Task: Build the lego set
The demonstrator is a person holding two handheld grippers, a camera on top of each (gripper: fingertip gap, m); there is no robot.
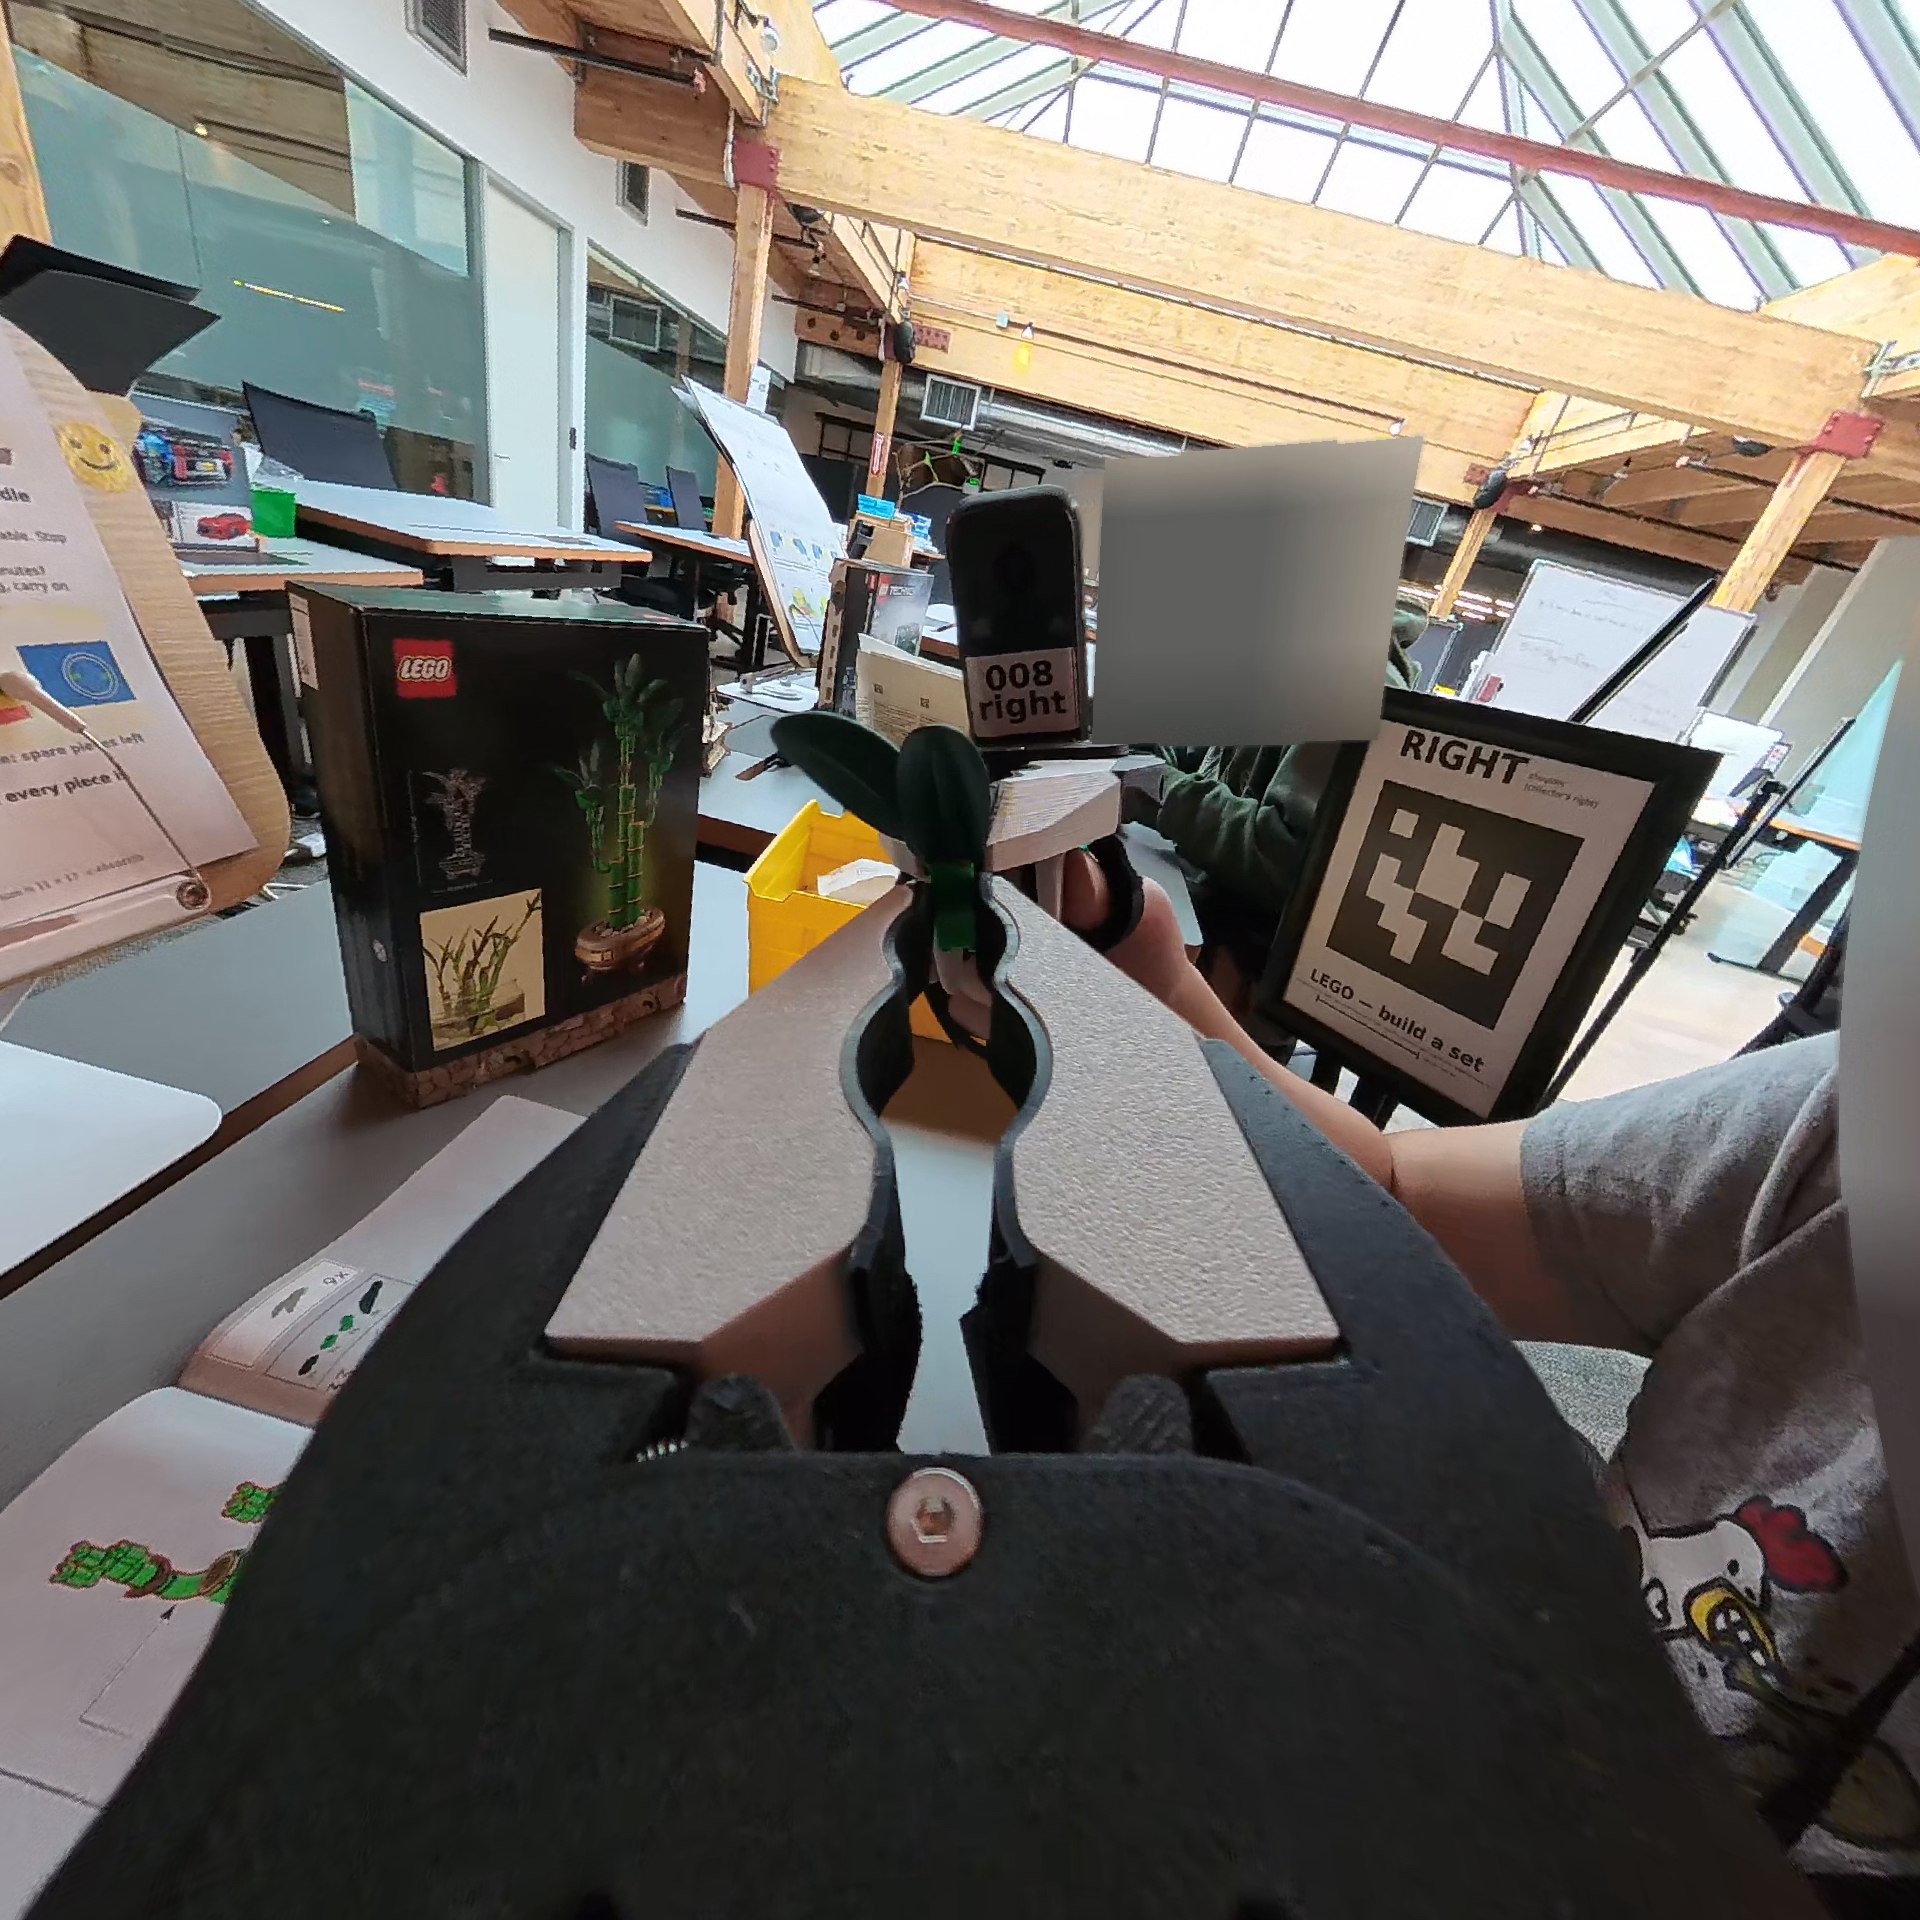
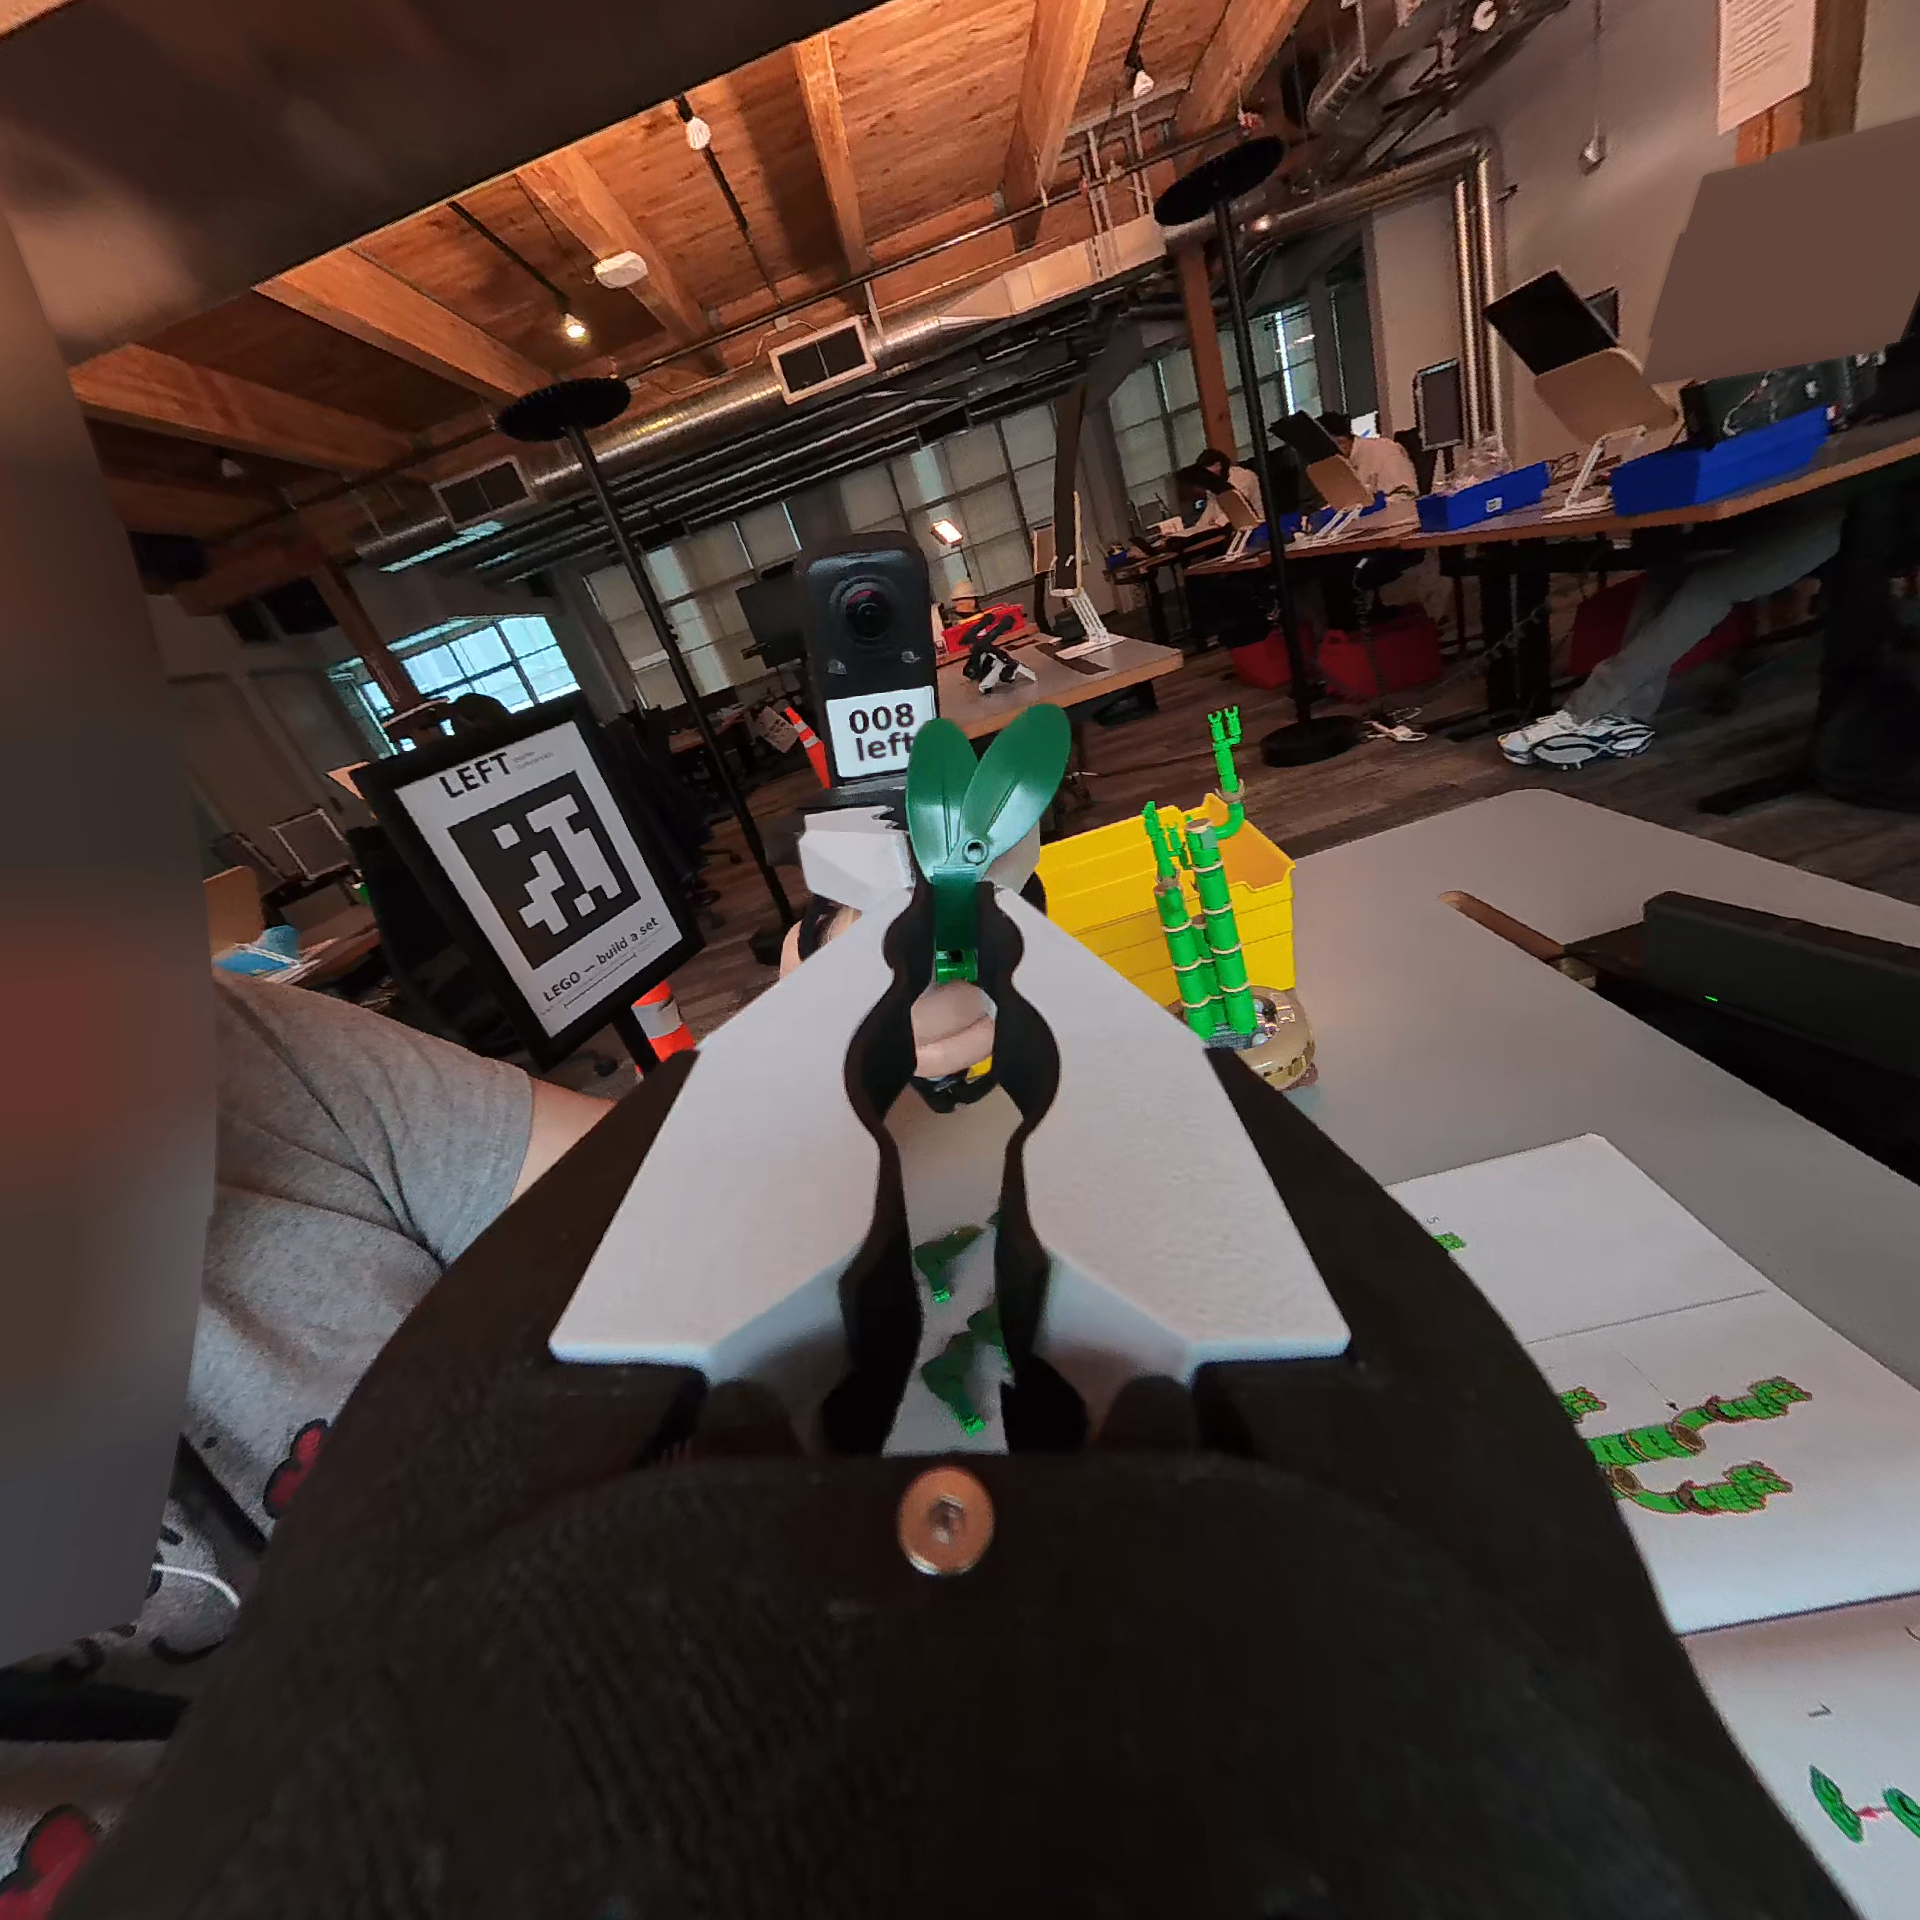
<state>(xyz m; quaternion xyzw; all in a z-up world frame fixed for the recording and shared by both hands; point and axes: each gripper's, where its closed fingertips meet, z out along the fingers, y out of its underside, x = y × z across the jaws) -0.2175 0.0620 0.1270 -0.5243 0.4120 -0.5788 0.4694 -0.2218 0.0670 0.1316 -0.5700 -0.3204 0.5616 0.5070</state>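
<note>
- Leaf piece (image 2: 982, 790): dark green blades on a bright green stem.
- Bin (image 2: 1112, 894): yellow.
- Bamboo model (image 2: 1205, 935): bright green with tan rings.
- Set box (image 1: 509, 831): black.
- Gripper fingers (image 2: 790, 1174): white, black-edged.

Black left gripper (image 1: 948, 914), white jaws, silver screw (central), grey sleeve (image 1: 1683, 1174)

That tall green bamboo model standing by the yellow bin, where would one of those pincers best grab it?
Probably the thick bundle of stalks low on the bamboo model, approached from the side, fingers level across it. The stalks stand upright and stacked close there, giving firm parallel faces. The thin curled shoots on top look fragile, and the round tan base seems too wide.
</note>
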